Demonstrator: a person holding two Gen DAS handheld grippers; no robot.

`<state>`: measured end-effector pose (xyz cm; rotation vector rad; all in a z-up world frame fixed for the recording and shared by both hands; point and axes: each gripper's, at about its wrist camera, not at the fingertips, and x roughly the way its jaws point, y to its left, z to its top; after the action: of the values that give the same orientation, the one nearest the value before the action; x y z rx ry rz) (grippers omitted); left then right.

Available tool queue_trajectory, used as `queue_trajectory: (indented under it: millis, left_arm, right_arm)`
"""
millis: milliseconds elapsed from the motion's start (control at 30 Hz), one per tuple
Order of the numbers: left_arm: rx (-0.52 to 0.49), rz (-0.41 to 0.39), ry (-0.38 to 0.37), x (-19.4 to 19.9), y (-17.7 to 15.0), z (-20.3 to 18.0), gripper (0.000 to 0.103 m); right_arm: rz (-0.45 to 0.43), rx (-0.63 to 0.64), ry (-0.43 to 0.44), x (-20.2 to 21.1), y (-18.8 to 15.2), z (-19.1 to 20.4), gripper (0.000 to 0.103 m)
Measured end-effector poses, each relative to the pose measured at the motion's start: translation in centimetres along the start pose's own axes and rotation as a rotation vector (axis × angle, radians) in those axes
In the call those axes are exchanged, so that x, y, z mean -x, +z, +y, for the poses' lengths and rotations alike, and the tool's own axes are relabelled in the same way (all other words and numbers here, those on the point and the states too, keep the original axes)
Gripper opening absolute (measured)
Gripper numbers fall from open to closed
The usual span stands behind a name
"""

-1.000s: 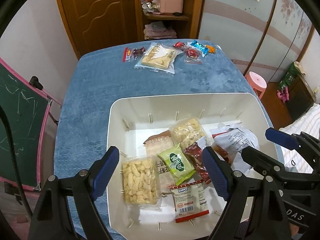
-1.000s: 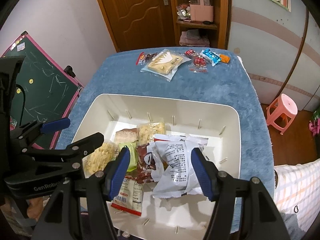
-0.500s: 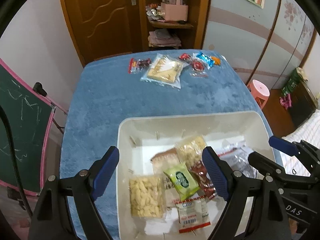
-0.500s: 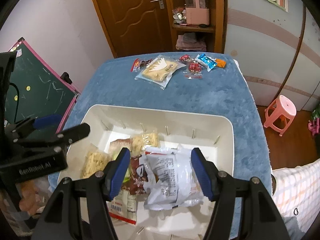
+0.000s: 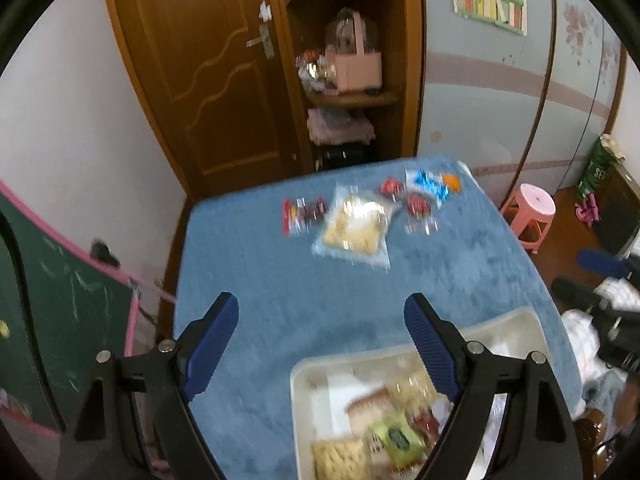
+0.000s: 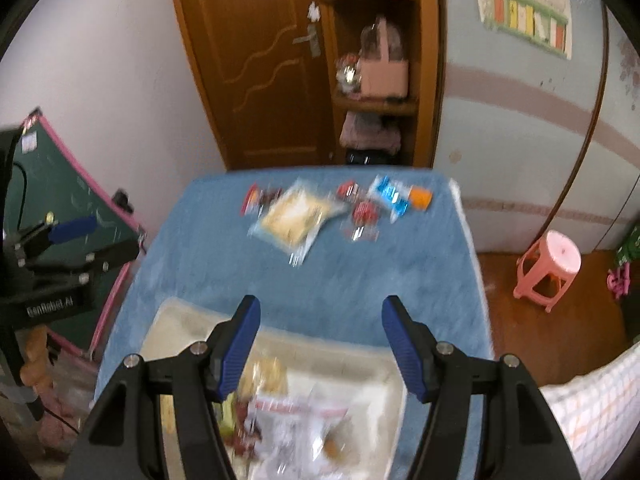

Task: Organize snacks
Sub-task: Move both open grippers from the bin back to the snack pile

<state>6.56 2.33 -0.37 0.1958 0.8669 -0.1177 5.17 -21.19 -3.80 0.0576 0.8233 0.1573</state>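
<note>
A white bin [image 5: 308, 372] [image 6: 176, 320] at the near edge of the blue table [image 5: 260, 280] [image 6: 360, 276] holds several snack packs, among them a green pack [image 5: 396, 438] and a clear white bag [image 6: 304, 424]. More snacks lie at the table's far end: a large cracker pack [image 5: 354, 228] [image 6: 294, 218], red candies [image 5: 418, 204] [image 6: 364, 212], a blue packet [image 5: 430, 182] [image 6: 390, 194] and a red-edged pack [image 5: 302, 212] [image 6: 258, 198]. My left gripper [image 5: 320, 344] and right gripper [image 6: 318, 340] are open and empty, above the bin's far rim.
A green chalkboard [image 5: 48, 300] [image 6: 60, 200] stands left of the table. A pink stool [image 5: 534, 206] [image 6: 554, 266] stands on the floor to the right. A wooden door [image 5: 208, 80] and shelf [image 5: 352, 96] are behind the table.
Both grippers have risen and tilted up, away from the bin, so the far snacks and the room now fill the views. Both stay open and empty.
</note>
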Motion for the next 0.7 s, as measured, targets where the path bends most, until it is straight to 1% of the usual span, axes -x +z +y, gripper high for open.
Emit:
queue_trajectory:
  millis: [33,67,133,200,233,267,367,433,533,633,700]
  left_arm:
    - [-0.011,-0.018,0.010,0.2,1.1,0.0,0.084]
    - [-0.018,-0.033,0.013,0.4,2.0,0.0,0.084]
    - [-0.033,-0.079,0.043,0.9,4.3,0.1,0.084]
    - [-0.041,-0.114,0.065,1.1,6.3,0.3,0.085]
    - [-0.046,-0.129,0.073,1.1,7.5,0.4,0.087]
    - [-0.050,-0.138,0.079,1.1,8.4,0.4,0.089]
    - [-0.061,-0.150,0.101,-0.1,11.6,0.5,0.090]
    - [-0.069,-0.124,0.112,-1.9,13.8,0.5,0.090]
    - [-0.061,-0.059,0.092,-4.9,16.0,0.5,0.090]
    - [-0.020,0.027,0.038,-9.4,17.7,0.5,0.090]
    - [-0.007,0.061,0.032,-12.2,18.1,0.4,0.090]
  right_arm:
    - [-0.015,0.000,-0.005,0.3,1.0,-0.3,0.064]
    - [-0.045,0.004,-0.022,0.7,2.7,-0.7,0.064]
    - [-0.087,0.006,-0.071,1.2,5.3,-1.3,0.064]
    - [-0.110,0.006,-0.095,1.4,7.9,-1.9,0.064]
    - [-0.120,0.004,-0.101,1.4,9.2,-2.2,0.064]
    - [-0.125,0.003,-0.108,1.3,10.4,-2.5,0.064]
    - [-0.133,0.012,-0.142,0.7,13.5,-3.1,0.064]
    - [-0.131,0.017,-0.168,-0.4,15.6,-3.5,0.064]
    - [-0.092,-0.009,-0.160,-2.8,17.7,-4.4,0.064]
    - [-0.038,-0.043,-0.136,-5.8,18.6,-5.4,0.064]
    - [0.002,-0.056,-0.133,-8.7,19.0,-6.0,0.064]
